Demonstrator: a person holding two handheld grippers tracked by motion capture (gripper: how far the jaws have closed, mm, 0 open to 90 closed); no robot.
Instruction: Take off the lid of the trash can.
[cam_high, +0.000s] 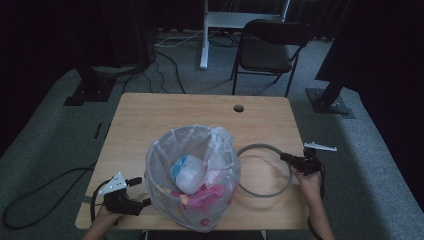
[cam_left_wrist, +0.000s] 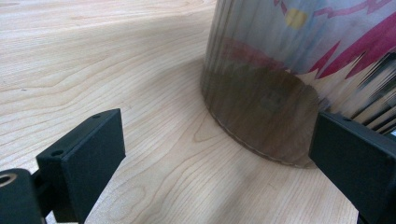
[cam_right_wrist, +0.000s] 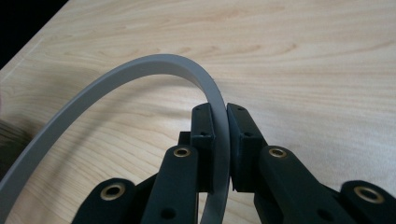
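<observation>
While my right gripper (cam_right_wrist: 219, 140) is clamped on the thin grey plastic ring (cam_high: 264, 170), the band runs straight up between its two black jaws in the right gripper view, both jaws pressed flat against it, and from there it curves away to that view's left over the light wooden table (cam_high: 165, 112). From the high view I see the ring lying flat on the tabletop just to the right of the round translucent waste bin lined with a clear plastic bag (cam_high: 192, 175), near it without my being able to say that they touch. I take the bin as my landmark: it stands near the front edge of the table, about midway across, and it holds a white crumpled wad with a blue patch (cam_high: 188, 172) and pink-and-red wrappers (cam_high: 206, 196) toward its front. My right gripper grips the ring at the side far from the bin, with the hand (cam_high: 309, 182) coming in behind it. My left gripper (cam_high: 129, 197) sits at the bin's lower left, low by the table's front edge, its jaws spread wide; in the left gripper view one jaw stands clear over bare wood and the other rises right at the foot of the bin's ribbed wall, though I cannot tell whether it touches. A small round hole (cam_high: 238, 108) lies in the tabletop beyond the bin. Farther back on the grey carpet stands a dark folding chair (cam_high: 270, 47).
</observation>
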